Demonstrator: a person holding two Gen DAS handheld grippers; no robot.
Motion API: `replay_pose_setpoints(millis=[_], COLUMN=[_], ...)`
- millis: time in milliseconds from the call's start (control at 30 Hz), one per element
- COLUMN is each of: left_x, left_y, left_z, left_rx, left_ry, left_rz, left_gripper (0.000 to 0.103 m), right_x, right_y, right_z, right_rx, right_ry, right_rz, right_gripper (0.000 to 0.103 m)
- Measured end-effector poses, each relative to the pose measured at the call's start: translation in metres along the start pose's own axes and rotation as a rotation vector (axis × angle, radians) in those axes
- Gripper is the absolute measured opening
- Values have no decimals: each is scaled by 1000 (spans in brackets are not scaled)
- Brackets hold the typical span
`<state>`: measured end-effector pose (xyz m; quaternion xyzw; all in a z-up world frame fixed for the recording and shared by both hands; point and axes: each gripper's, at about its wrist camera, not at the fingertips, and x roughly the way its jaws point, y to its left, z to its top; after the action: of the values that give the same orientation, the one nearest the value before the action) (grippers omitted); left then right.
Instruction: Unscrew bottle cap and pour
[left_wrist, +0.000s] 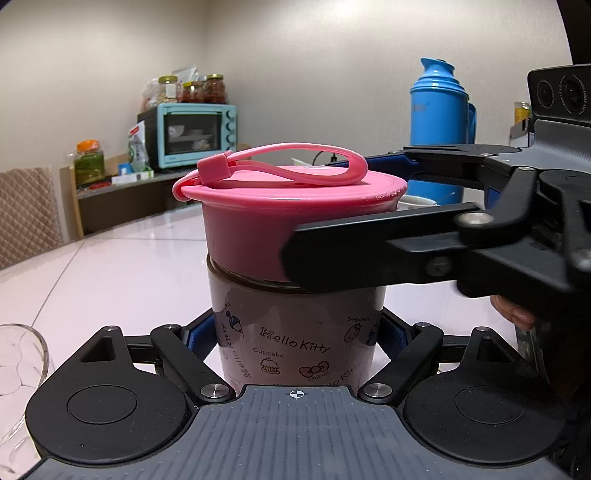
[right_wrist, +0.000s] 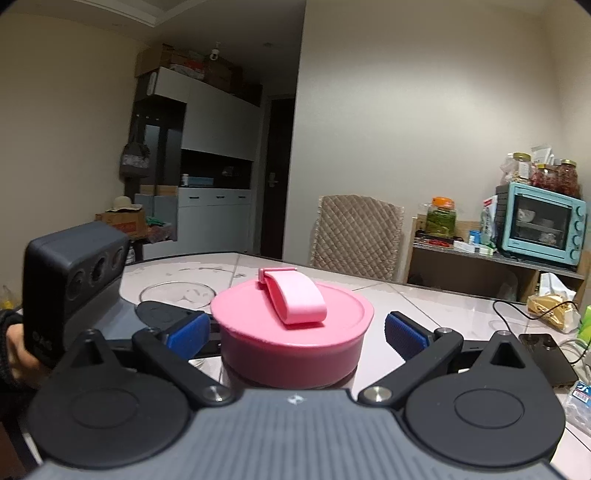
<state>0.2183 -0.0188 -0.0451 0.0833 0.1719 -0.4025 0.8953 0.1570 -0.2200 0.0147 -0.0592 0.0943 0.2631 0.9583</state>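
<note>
So here's where I'm at: the bottle (left_wrist: 295, 332) stands upright on the tabletop (left_wrist: 110, 266) and my left tongs (left_wrist: 295, 334) are clamped on its printed body, low down, blue pads on both sides. The right tongs (right_wrist: 295, 332) come in level from the side and sit spread wide around the pink cap (right_wrist: 291, 332). The pads are just beside the cap wall on either side, and in the right wrist view I can see gaps, so nothing is gripped yet.

What worries me:
- The cap flares toward the top, so if I close on the slope the pads may ride up and slip off when I twist.
- The loose strap (right_wrist: 295, 299) lies folded over the cap. It could snag a finger once the cap turns.
- If the left grip is too low or too soft, the whole bottle spins instead of the thread breaking free.
- A glass bowl (right_wrist: 177, 295) sits close on the left. A sloppy swing could knock it.

Can't tell how full the bottle is, the wall is too dark. The bowl is cut off at the edge of the left view, and the thread under the cap is hidden.
</note>
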Motion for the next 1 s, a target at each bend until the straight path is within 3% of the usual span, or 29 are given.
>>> replay_pose_setpoints(millis=[300,467,933,1000], left_x=[0,0,-11,-13], left_y=[0,-1,-14,-16], left_z=[0,0,-5,-6], left_rx=[-1,-1,5,2], left_ry=[0,-1,-2,-2], left_rz=[-1,-1,3,1], left_gripper=[90,90,90,90], right_x=[4,5,37,41], right_y=[4,-5,-103,-107], right_z=[1,1,7,10], right_rx=[17,22,-61,-55], right_ry=[10,21,23,34], right_rz=[1,63,696,733], right_gripper=[89,86,85,85])
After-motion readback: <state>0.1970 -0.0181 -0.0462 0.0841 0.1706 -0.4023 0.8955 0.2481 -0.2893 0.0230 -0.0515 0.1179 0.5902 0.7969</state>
